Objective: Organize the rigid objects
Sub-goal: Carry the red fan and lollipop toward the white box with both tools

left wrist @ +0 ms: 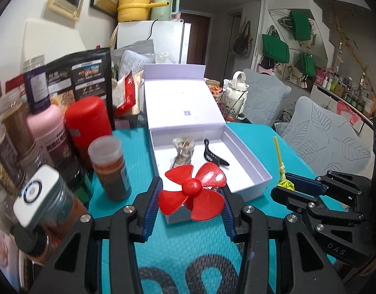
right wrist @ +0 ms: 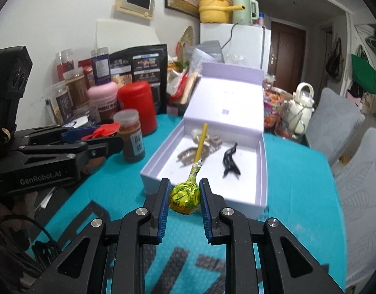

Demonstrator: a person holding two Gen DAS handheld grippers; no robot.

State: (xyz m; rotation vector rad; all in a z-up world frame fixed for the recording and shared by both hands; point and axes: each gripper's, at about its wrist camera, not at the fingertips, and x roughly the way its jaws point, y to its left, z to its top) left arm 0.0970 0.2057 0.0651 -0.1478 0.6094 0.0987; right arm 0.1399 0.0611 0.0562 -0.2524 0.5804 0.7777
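Meanwhile, left gripper (left wrist: pixel 191 202) clamping a red propeller (left wrist: pixel 194 188) and right gripper (right wrist: pixel 184 196) pinching a wrapped lollipop (right wrist: pixel 185 193) near the lavender box (right wrist: pixel 260 171) at mid-frame, drop-off likely next.

Teal mat (left wrist: pixel 129 161) with dark lettering covers the table. Left side: red canister (right wrist: pixel 137 105), pink bottle (right wrist: pixel 103 98), black snack pouch (right wrist: pixel 141 65), brown spice jar (right wrist: pixel 131 138), more jars behind. White fridge (right wrist: pixel 239 39) at back carries a yellow pot (right wrist: pixel 213 8) and green kettle (right wrist: pixel 244 9). White teapot (right wrist: pixel 301 107) right of the table, grey leaf-pattern cushions (left wrist: pixel 320 132), green bags (left wrist: pixel 276 47) on the wall.
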